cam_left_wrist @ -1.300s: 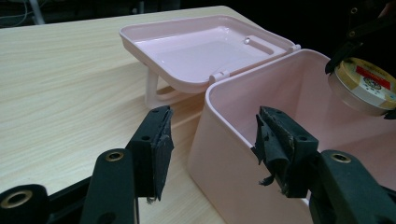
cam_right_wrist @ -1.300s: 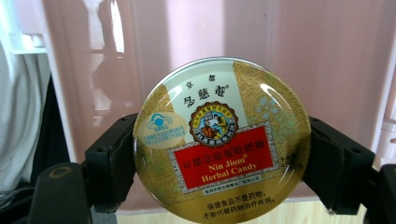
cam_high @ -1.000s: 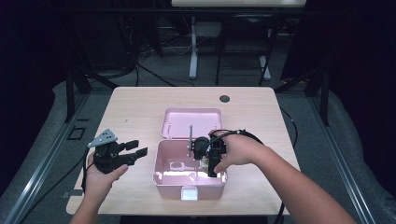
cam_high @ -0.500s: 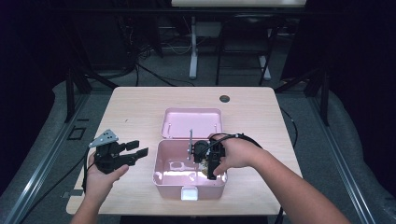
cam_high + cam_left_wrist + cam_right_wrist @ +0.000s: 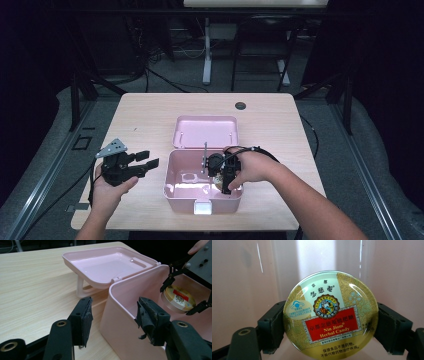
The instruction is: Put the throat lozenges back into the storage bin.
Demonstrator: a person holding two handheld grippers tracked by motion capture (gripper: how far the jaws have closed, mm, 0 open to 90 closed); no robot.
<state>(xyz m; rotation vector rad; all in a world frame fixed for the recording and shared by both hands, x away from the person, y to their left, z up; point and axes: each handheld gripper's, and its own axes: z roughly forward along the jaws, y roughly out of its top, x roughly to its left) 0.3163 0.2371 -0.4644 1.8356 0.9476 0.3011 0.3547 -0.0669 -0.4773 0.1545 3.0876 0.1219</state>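
Note:
An open pink plastic box (image 5: pixel 172 187) stands mid-table, its lid (image 5: pixel 205 131) folded back flat behind it. My right gripper (image 5: pixel 224 182) reaches down inside the box, shut on a round gold candy tin (image 5: pixel 330 315) with a red label. The jaws clamp the tin's two sides against the pink interior (image 5: pixel 242 277). The left gripper view shows the same tin (image 5: pixel 178 298) hanging within the box (image 5: pixel 122 322). My left gripper (image 5: pixel 147 160) hovers over the table left of the box, open and empty, its pads (image 5: pixel 83 320) straddling the box's near corner without touching.
A small dark round grommet (image 5: pixel 240 105) sits near the table's far edge. The box has a white latch (image 5: pixel 202 207) on its front wall. Bare tabletop (image 5: pixel 140 125) lies to the left and behind; the floor around is dark with cables.
My right gripper has sunk slightly lower into the box with the tin. The left gripper has stayed in place.

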